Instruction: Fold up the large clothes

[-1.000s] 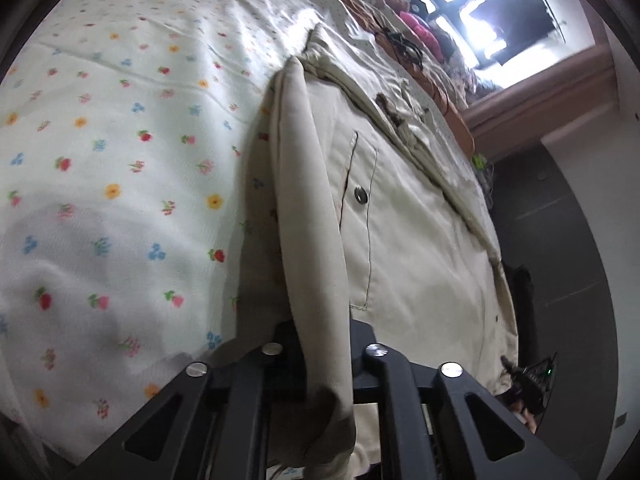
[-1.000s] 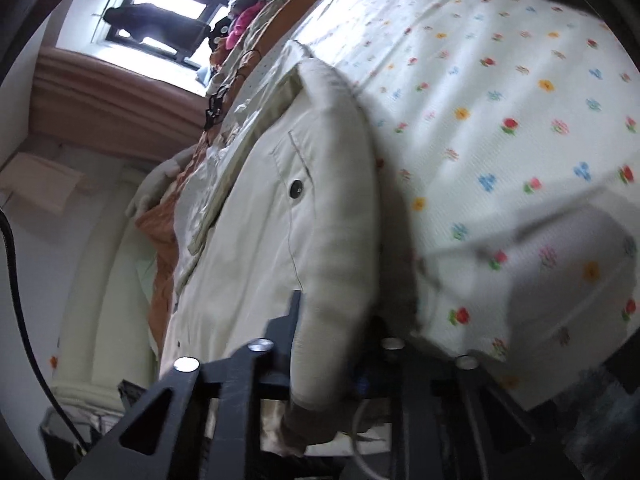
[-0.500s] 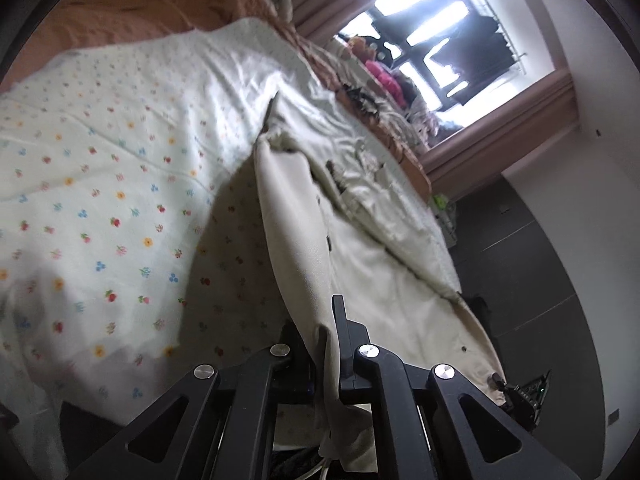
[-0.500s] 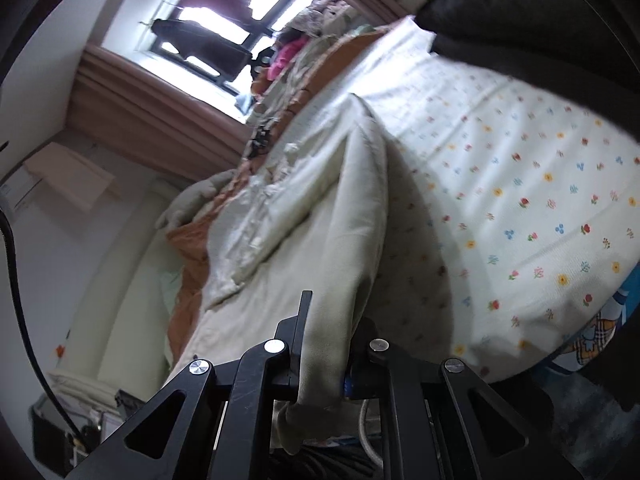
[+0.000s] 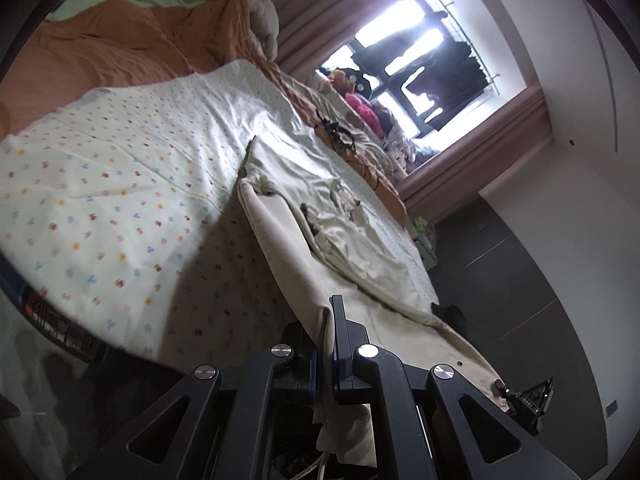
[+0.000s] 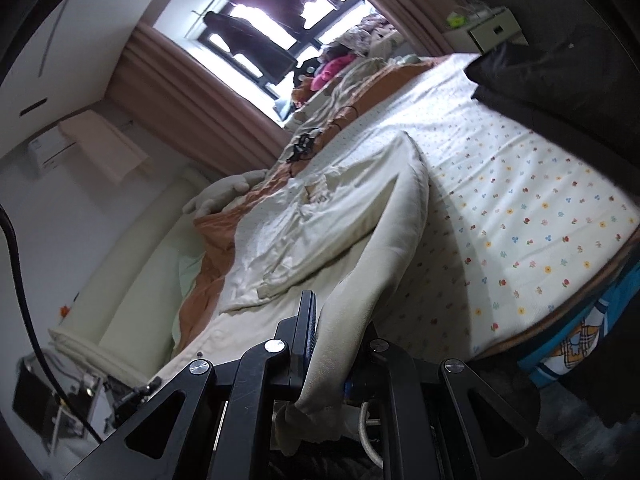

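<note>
A large beige jacket [image 5: 352, 236] lies spread along a bed covered by a white sheet with small flowers [image 5: 120, 184]. My left gripper [image 5: 325, 344] is shut on one lower corner of the jacket, and the cloth hangs down between the fingers. In the right wrist view the same jacket [image 6: 332, 236] stretches away from my right gripper [image 6: 332, 344], which is shut on the other lower corner. Both held edges are lifted off the sheet, while the collar end still rests on the bed.
An orange blanket [image 5: 120, 48] and pale pillows lie at the head of the bed. A bright window [image 5: 420, 60] with brown curtains has piled clothes beneath it. A black cable [image 5: 334, 132] lies on the bed's far side. A dark garment [image 6: 532, 72] covers one corner of the sheet.
Both grippers have risen and drawn back from the bed, lifting the jacket's lower edge with them. The views now take in the whole bed and the window.
</note>
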The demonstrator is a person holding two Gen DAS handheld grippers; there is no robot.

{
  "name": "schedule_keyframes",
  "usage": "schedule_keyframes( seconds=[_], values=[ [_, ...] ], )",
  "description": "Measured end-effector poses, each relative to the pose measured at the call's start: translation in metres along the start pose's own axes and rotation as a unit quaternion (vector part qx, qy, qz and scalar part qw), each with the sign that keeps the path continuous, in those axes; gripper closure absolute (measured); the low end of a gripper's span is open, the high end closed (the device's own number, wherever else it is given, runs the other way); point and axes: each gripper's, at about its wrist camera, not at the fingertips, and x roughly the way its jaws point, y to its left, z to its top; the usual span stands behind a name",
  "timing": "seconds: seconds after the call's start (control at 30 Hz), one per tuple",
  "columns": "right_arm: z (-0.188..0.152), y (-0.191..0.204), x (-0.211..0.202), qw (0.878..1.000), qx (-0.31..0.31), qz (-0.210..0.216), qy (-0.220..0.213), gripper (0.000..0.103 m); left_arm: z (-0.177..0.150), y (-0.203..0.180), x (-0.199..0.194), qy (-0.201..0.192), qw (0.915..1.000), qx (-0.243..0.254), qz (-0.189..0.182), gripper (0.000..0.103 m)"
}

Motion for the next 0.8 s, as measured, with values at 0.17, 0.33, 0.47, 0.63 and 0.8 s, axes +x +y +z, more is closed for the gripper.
schedule_keyframes(
  seconds=[0.17, 0.33, 0.47, 0.63, 0.8],
  values=[
    [-0.017, 0.009, -0.024, 1.0, -0.016, 0.008, -0.009, 0.092, -0.012, -0.001, -0.033, -0.009, 0.9999, 0.001, -0.01, 0.099],
    [-0.035, 0.015, -0.052, 0.999, -0.022, 0.025, -0.025, 0.092, -0.022, -0.01, -0.064, -0.018, 0.9996, 0.014, -0.019, 0.099],
    [-0.041, 0.024, -0.07, 0.998, -0.037, 0.031, -0.04, 0.092, -0.023, -0.025, -0.087, -0.03, 0.9988, 0.023, -0.03, 0.099],
    [-0.035, 0.038, -0.089, 0.995, -0.054, 0.049, -0.063, 0.092, -0.012, -0.052, -0.106, -0.04, 0.9974, 0.036, -0.048, 0.099],
    [-0.018, 0.049, -0.098, 0.993, -0.067, 0.056, -0.081, 0.092, 0.004, -0.073, -0.113, -0.057, 0.9956, 0.053, -0.052, 0.099]
  ],
)
